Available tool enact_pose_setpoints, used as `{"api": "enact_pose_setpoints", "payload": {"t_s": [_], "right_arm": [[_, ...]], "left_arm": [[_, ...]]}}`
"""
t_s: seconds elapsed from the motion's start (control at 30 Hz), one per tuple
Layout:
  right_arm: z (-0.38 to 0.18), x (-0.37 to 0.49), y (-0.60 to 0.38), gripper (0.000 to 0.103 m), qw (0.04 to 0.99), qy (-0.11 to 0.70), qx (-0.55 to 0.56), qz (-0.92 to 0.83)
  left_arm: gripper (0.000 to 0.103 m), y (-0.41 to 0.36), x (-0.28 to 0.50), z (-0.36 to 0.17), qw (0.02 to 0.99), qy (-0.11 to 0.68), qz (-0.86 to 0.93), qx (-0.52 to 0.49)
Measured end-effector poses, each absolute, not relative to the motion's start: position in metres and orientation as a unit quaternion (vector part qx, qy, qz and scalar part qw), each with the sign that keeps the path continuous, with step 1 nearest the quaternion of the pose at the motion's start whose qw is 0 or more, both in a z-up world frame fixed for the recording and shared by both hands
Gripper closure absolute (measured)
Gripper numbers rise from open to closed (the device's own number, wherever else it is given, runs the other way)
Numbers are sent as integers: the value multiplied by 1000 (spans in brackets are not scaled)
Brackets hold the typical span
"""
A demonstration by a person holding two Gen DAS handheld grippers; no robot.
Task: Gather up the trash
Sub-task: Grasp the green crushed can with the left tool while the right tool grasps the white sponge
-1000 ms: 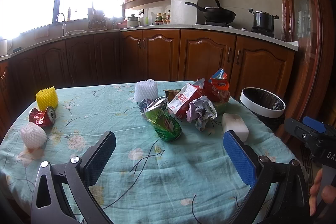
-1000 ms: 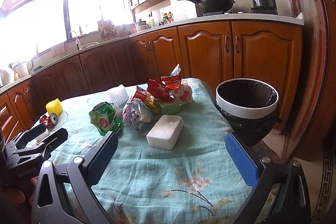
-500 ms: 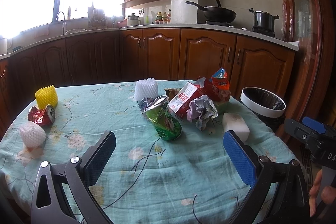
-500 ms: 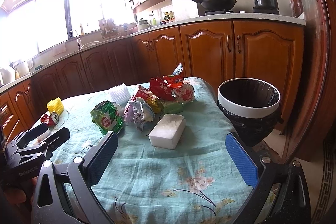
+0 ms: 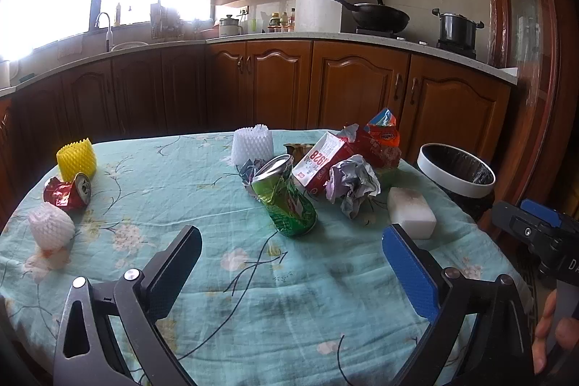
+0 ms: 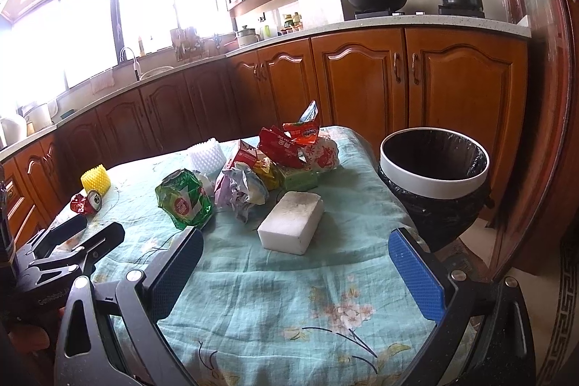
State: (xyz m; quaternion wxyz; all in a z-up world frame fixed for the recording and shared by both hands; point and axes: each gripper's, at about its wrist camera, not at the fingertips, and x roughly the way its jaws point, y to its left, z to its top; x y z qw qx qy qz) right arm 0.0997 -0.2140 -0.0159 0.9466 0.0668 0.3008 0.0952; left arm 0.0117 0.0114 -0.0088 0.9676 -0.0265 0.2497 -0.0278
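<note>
**Trash pile all on the table, bin empty-looking, both grippers spread wide**

While nothing had been picked up yet, both tools were hanging over the near edge of the table with nothing between their fingers: the left gripper was spread wide, and so was the right gripper.

Taking the white foam block as the landmark, it lay just ahead of the right gripper, the closest bit of trash to it. Just left of the block sat the crumpled paper ball, and left of that the crushed green can. Behind the block was the heap of red snack wrappers and a red-and-white carton, all touching or overlapping. A white foam net stood behind the can. Way off to the block's left were the crushed red can, a yellow foam net and another white foam net. The trash bin stood to the block's right, off the table's edge and lower than the tabletop.

What I'd worry about: the block looked light and slick, so a sloppy pinch could squirt it off the edge beside the bin. The tablecloth was loose and wrinkly too, so low fingers could snag it and drag the whole pile. And the wrappers were tangled, so grabbing one might pull its neighbours along.
</note>
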Motion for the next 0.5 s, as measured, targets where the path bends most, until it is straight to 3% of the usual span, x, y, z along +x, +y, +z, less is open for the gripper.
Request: {"api": "enact_pose_setpoints", "payload": {"t_s": [0.27, 0.4, 0.5], "right_arm": [[-29, 131, -216, 2, 928, 341, 96, 111], [-41, 150, -209, 9, 916, 368, 103, 123], [-54, 167, -204, 21, 906, 392, 105, 123]], "left_arm": [[11, 27, 51, -13, 953, 294, -42, -53], [16, 36, 78, -18, 945, 317, -40, -67], [19, 42, 98, -24, 938, 334, -39, -79]]}}
